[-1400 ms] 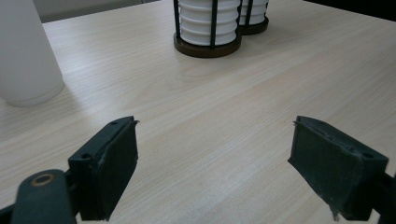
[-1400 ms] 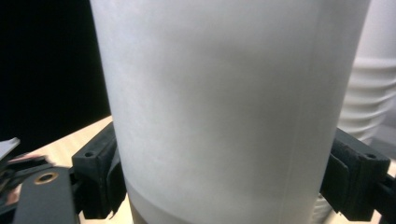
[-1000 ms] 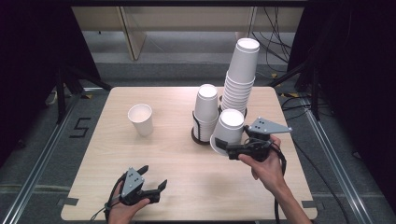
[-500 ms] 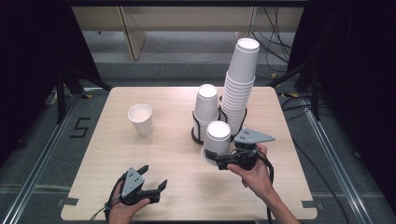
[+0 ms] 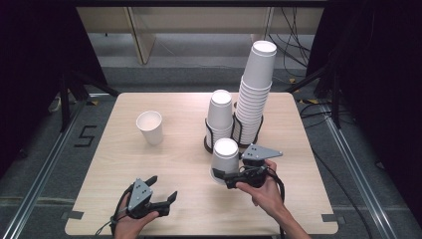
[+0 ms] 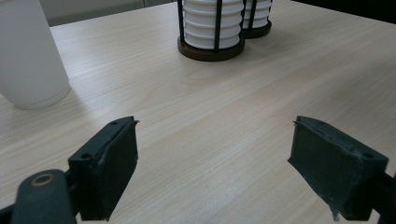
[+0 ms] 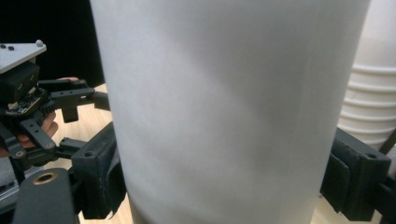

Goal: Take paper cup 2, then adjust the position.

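Progress: one single cup (image 5: 150, 127) already set out, upright, well ahead of the left gripper (image 5: 160, 198); a second, the held cup (image 5: 224, 160), clamped in the right gripper (image 5: 222, 175), low over the table (image 5: 179, 159) or just touching, cannot tell which.
Left to do: judged, release, then more from the stacks.
Left gripper: jaws apart, nothing between.
Single cups: two.
Stacks: two, in black holders; tall stack (image 5: 256, 94), short stack (image 5: 219, 119), just beyond the right gripper.

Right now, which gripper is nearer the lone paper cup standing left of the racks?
Left. The left gripper sits empty below the lone paper cup, apart from it. The right gripper is farther right, clamped on another cup.
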Action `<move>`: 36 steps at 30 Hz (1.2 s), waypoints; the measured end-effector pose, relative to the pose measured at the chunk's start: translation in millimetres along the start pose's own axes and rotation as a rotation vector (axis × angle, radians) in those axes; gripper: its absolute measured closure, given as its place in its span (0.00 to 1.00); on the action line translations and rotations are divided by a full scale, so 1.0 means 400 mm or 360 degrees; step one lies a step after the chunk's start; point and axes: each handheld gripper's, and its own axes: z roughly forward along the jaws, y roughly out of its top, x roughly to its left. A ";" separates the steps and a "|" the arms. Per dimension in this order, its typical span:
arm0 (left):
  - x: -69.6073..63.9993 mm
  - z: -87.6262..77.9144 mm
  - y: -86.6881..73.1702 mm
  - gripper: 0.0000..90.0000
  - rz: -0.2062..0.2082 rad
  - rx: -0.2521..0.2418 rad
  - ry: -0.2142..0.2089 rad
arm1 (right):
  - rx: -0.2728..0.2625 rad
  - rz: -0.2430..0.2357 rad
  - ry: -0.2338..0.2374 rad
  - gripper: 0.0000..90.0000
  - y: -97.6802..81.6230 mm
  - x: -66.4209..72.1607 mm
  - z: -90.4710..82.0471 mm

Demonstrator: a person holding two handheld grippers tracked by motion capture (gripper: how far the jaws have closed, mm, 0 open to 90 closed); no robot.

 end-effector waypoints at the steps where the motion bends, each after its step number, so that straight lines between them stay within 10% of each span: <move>1: 0.000 0.000 0.000 0.16 -0.0001 -0.0001 0.0000 | 0.0001 0.0011 -0.0006 0.18 -0.002 0.003 0.002; 14: -0.005 -0.005 0.000 0.16 -0.0002 0.0005 0.0003 | -0.0015 -0.0005 0.0062 0.18 -0.005 0.019 0.017; 28: -0.080 0.038 0.019 0.16 -0.0095 -0.0124 -0.0318 | -0.0055 -0.0045 0.0118 0.18 0.007 0.062 0.055; 36: -0.107 0.037 0.035 0.16 -0.0118 -0.0224 -0.0394 | -0.0036 -0.0074 0.0183 0.18 -0.002 0.095 0.090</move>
